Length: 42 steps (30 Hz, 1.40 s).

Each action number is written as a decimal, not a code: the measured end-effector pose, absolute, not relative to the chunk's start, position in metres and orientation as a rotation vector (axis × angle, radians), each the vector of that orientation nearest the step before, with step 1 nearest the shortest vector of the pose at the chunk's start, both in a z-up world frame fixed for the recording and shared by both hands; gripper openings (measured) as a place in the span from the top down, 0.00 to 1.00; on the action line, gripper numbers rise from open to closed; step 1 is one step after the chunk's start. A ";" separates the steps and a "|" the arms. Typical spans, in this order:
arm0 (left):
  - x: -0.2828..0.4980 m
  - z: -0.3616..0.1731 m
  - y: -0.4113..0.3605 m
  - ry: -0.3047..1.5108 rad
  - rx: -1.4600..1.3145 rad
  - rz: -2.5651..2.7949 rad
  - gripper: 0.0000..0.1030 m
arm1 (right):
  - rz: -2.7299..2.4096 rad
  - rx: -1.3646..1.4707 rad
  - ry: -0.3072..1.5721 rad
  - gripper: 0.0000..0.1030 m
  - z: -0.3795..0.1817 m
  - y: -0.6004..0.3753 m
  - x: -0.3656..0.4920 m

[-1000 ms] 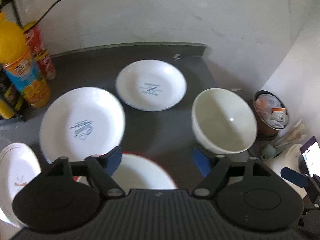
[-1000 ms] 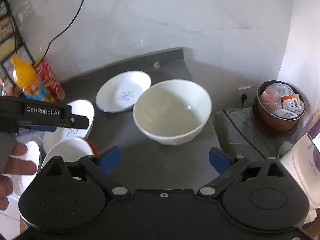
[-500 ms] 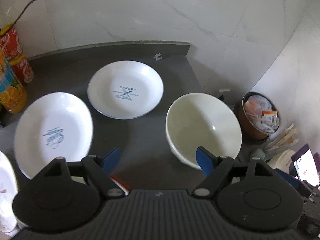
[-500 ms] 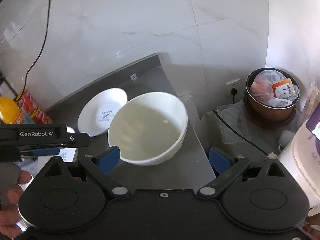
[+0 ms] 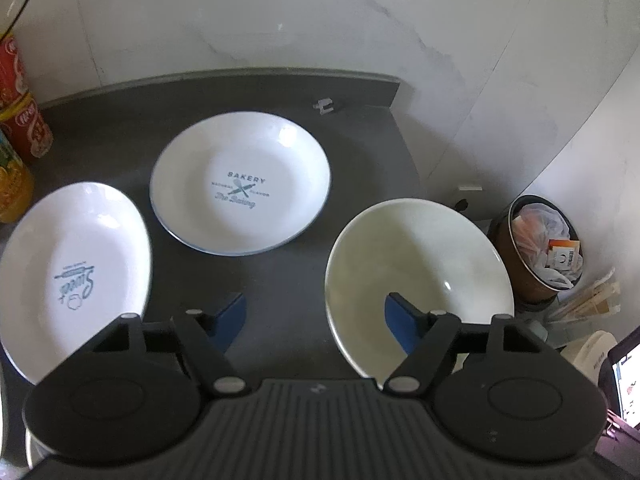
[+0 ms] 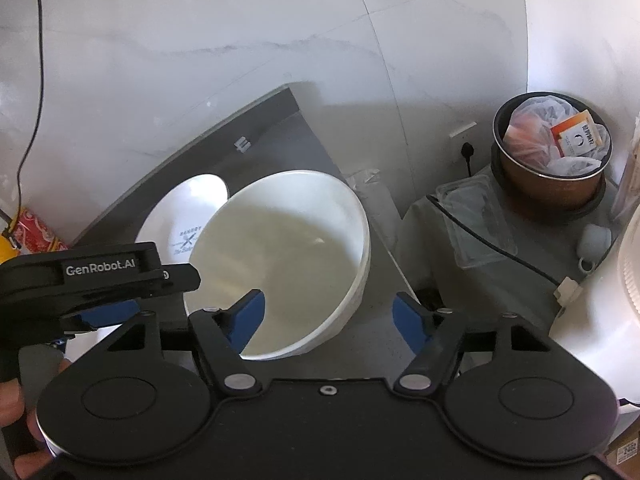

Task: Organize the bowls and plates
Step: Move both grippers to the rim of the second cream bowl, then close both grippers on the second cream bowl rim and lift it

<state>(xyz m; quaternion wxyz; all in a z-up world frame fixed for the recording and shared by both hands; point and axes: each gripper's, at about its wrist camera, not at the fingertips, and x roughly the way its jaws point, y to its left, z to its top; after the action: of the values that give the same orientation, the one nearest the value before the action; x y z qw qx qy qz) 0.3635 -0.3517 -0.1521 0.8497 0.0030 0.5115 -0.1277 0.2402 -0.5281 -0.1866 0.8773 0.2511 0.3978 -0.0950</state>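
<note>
Both claws, spread wide, have closed in on the white bowl, the right claw now straddling its rim, the left claw alongside.

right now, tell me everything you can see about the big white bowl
The big white bowl is deep, round, plain and glossy, looking like glazed ceramic, with a creamy inside that appears empty. It sits upright near the right edge of the dark grey counter, apart from the bakery plate behind it to its left. The right tongs are open and straddle its near rim, one blue pad inside and one outside; contact cannot be told. The left tongs are open, one pad overlapping its rim in view.
</note>
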 end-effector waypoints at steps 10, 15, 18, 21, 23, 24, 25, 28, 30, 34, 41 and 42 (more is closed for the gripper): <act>0.376 -0.188 -0.355 1.169 -0.030 -0.207 0.66 | -0.213 0.550 0.891 0.45 -0.207 -0.529 0.253; 0.372 -0.187 -0.365 1.156 -0.021 -0.247 0.93 | -0.188 0.565 0.889 0.73 -0.208 -0.526 0.251; 0.366 -0.185 -0.363 1.152 -0.024 -0.239 0.92 | -0.189 0.563 0.884 0.74 -0.206 -0.523 0.247; 0.363 -0.184 -0.358 1.156 -0.031 -0.237 0.92 | -0.183 0.563 0.877 0.74 -0.202 -0.520 0.240; 0.360 -0.181 -0.354 1.154 -0.039 -0.239 0.92 | -0.181 0.559 0.869 0.74 -0.199 -0.518 0.236; 0.357 -0.178 -0.352 1.152 -0.047 -0.240 0.92 | -0.181 0.556 0.862 0.74 -0.196 -0.517 0.234; 0.355 -0.177 -0.350 1.150 -0.058 -0.238 0.92 | -0.180 0.550 0.853 0.74 -0.193 -0.515 0.232; 0.349 -0.168 -0.345 1.127 -0.063 -0.236 0.93 | -0.175 0.536 0.827 0.74 -0.184 -0.510 0.228; 0.344 -0.161 -0.341 1.101 -0.060 -0.245 0.93 | -0.178 0.527 0.814 0.74 -0.177 -0.505 0.225; 0.338 -0.149 -0.329 1.074 -0.080 -0.250 0.93 | -0.174 0.530 0.788 0.75 -0.167 -0.497 0.219; 0.324 -0.127 -0.310 1.037 -0.109 -0.253 0.92 | -0.175 0.504 0.753 0.76 -0.146 -0.476 0.211; 0.322 -0.123 -0.306 1.029 -0.115 -0.251 0.92 | -0.169 0.499 0.747 0.76 -0.143 -0.473 0.209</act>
<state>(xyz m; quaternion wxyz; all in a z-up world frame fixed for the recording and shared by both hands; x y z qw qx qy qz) 0.3215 -0.3058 -0.1230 0.8615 -0.0547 0.4903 -0.1199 0.2087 -0.4734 -0.1428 0.8973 0.2411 0.3607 -0.0817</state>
